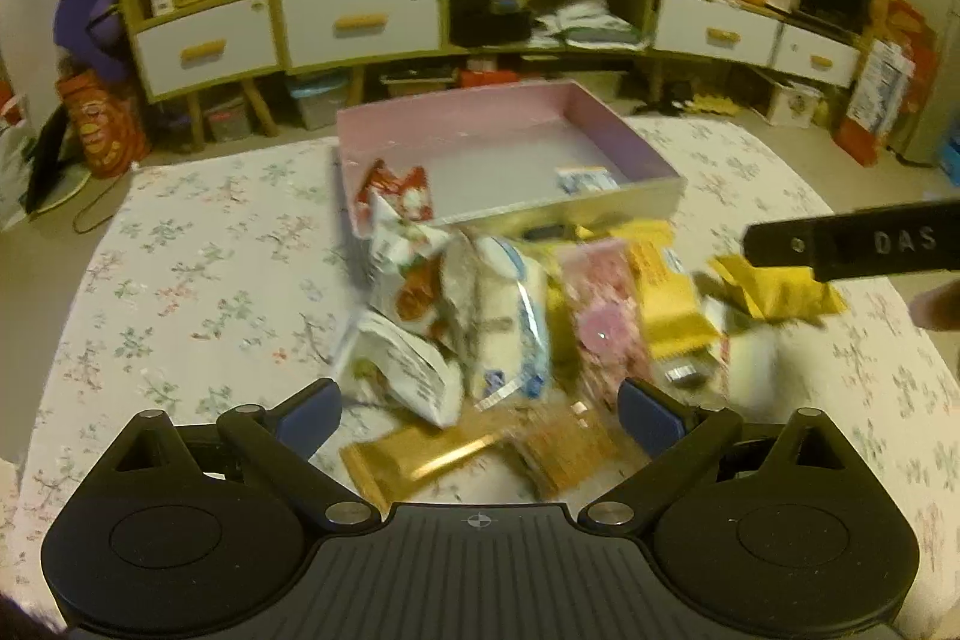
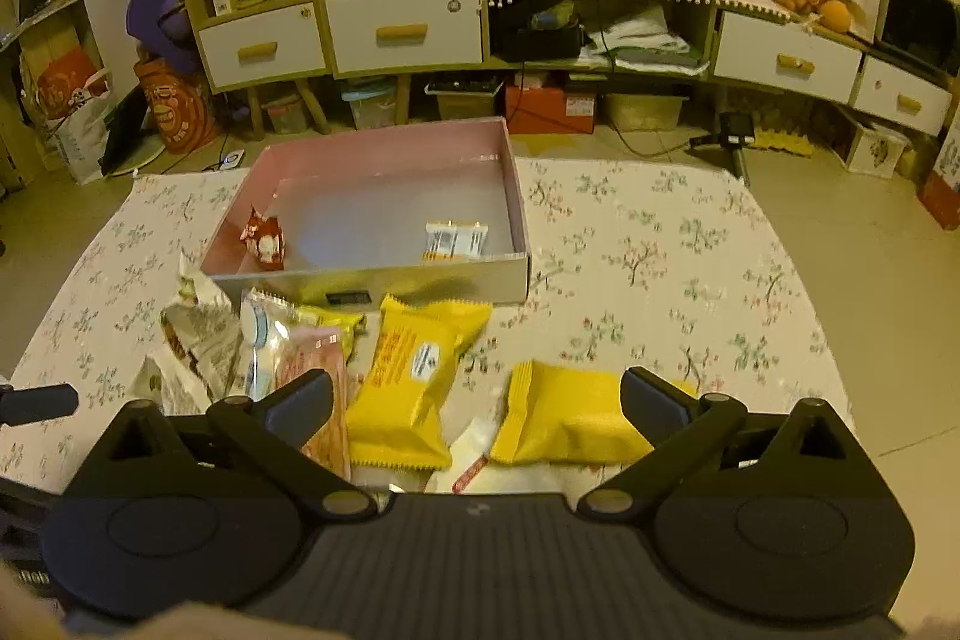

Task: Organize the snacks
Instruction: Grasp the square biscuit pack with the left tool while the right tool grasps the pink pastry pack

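Snacks [image 1: 510, 316] crowded the pink box's [image 2: 372, 274] near wall; bare worktop [image 2: 690, 250] lay toward three o'clock. My left tool [image 1: 480, 403] and right tool [image 2: 477, 400] gaped wide, gripping nothing.

Dim, warm yellowish light; left view motion-blurred; right sharper; fisheye-bent edges.

Worktop cloth [image 2: 660, 244]: cream, small floral sprigs in green and pink. Box [image 2: 384, 172]: pink inner walls, pale grey floor, silvery front. Inside: red-and-white wrapper [image 2: 264, 235], white packet [image 2: 456, 238] with orange trim. Two packets [image 2: 420, 382] [image 2: 570, 415]: bright yellow, first with orange print. Pouch [image 1: 600, 322]: pink. Bar [image 1: 414, 460]: gold. Claw [image 1: 480, 409] pads: blue; body black.
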`<state>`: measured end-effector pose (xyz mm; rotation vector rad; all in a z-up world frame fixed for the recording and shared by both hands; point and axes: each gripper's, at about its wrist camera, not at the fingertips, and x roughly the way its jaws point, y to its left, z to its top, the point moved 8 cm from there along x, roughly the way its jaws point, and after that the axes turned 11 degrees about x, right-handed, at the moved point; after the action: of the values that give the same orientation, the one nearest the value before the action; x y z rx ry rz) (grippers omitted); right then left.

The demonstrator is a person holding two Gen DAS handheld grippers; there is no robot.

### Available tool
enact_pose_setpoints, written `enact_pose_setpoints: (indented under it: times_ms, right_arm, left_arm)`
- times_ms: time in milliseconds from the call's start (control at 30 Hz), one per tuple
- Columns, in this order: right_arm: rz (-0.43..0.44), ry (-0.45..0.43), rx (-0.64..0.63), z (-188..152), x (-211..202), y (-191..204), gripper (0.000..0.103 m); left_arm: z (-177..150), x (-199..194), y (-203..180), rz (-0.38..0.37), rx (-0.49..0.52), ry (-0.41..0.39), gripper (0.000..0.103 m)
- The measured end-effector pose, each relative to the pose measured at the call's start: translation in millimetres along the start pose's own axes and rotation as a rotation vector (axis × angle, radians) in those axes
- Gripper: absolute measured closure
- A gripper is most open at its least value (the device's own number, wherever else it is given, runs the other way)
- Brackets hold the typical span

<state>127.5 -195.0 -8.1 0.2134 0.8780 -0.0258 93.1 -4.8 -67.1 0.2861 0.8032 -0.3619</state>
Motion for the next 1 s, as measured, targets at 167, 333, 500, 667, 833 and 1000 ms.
enact_pose_setpoints:
  times_ms: [167, 333, 500, 667, 833, 1000]
  right_arm:
    - [-0.001, 0.016, -0.015, -14, 2, -2, 0.0]
    - [-0.009, 0.071, -0.043, -33, 9, -2, 0.0]
    - [-0.031, 0.083, -0.105, -42, 15, 3, 0.0]
    - [0.055, 0.076, -0.124, -42, 16, 14, 0.003]
    - [0.192, 0.014, -0.187, -40, 12, 30, 0.014]
    - [0.256, 0.028, -0.226, -40, 19, 45, 0.028]
  left_arm:
    - [-17, 5, -16, -0.041, 0.072, 0.001, 0.003]
    - [-34, 11, -33, -0.088, 0.183, 0.01, 0.003]
    - [-37, 11, -39, -0.105, 0.253, -0.02, 0.003]
    - [-33, 14, -48, -0.145, 0.324, -0.071, 0.006]
    - [-27, 21, -51, -0.184, 0.335, -0.106, 0.014]
    - [-28, 30, -56, -0.215, 0.356, -0.097, 0.03]
